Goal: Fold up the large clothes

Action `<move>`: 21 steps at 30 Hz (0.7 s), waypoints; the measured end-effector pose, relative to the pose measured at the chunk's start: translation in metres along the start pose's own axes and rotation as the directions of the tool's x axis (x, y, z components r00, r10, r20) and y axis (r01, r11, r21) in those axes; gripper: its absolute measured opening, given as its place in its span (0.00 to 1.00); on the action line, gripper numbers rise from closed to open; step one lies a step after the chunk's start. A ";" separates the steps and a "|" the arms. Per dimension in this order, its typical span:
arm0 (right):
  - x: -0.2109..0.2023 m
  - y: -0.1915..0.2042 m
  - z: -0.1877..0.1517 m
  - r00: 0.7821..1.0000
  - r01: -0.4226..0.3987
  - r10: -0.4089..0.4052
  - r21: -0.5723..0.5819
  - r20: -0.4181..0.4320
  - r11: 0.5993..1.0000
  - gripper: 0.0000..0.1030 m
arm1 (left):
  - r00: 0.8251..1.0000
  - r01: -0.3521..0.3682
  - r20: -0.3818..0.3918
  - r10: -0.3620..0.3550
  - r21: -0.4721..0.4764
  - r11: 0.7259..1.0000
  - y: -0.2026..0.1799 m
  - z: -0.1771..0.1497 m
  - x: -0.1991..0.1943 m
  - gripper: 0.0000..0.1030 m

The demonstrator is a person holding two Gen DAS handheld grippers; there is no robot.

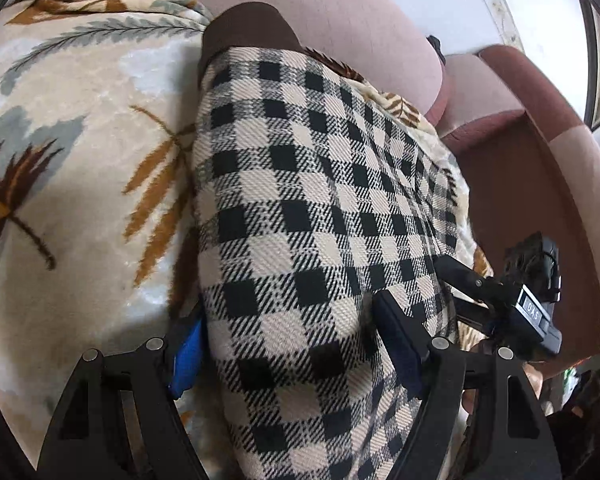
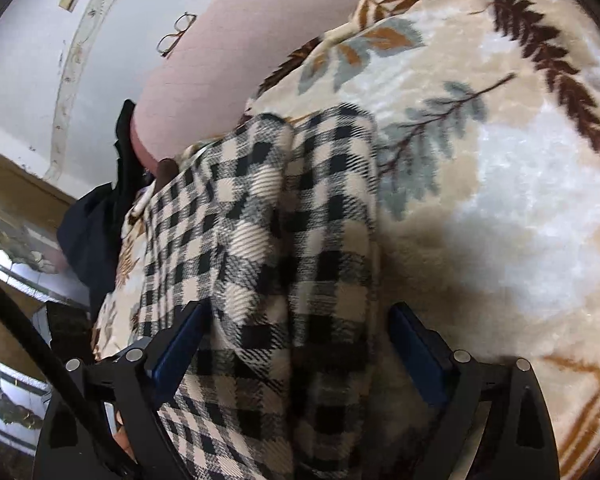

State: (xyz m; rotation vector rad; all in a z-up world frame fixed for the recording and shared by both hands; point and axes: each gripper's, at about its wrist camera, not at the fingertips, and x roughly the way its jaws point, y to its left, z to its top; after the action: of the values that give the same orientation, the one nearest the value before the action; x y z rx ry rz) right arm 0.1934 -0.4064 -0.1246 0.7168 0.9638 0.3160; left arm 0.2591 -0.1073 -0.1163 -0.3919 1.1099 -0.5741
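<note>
From the left wrist, the left gripper hangs low over a checked garment, its jaws spread wide; the black-and-cream cloth runs up between the blue pads as a folded strip, though neither pad visibly presses on it; the garment lies on a leaf-print blanket that covers the seat of a pink sofa; a brown cuff or collar shows at the far end of the strip, against the sofa back; to the right the sofa's darker armrest curves round, and the right gripper reaches in there beside the garment's edge, its state not readable from this side. From the right wrist, the right gripper likewise has its jaws spread, one finger on each side of the garment; the cloth bunches in soft folds between the pads without being pinched; the blanket fills the right of the view, the sofa back the top; a pair of glasses rests on the sofa back, and dark cloth hangs at the sofa's far left end.
</note>
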 end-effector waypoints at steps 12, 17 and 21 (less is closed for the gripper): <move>0.008 0.016 0.001 1.000 -0.008 0.008 -0.035 0.018 0.999 0.32 | 0.994 -0.098 0.058 0.090 0.136 0.986 -0.030 -0.001 0.007 0.36; -0.008 0.040 -0.001 0.998 0.009 -0.004 -0.088 0.056 0.996 0.29 | 0.991 -0.113 0.094 0.097 0.174 0.978 -0.042 -0.001 -0.013 0.31; -0.020 0.065 -0.003 0.997 -0.006 0.015 -0.120 0.074 0.993 0.29 | 0.987 -0.130 0.120 0.108 0.196 0.972 -0.045 0.004 -0.042 0.30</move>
State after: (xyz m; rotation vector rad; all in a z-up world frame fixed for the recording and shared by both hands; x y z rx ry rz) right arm 0.1835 -0.3689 -0.0690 0.6202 0.8630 0.3509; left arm 0.2380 -0.1172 -0.0586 -0.1750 0.9526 -0.5477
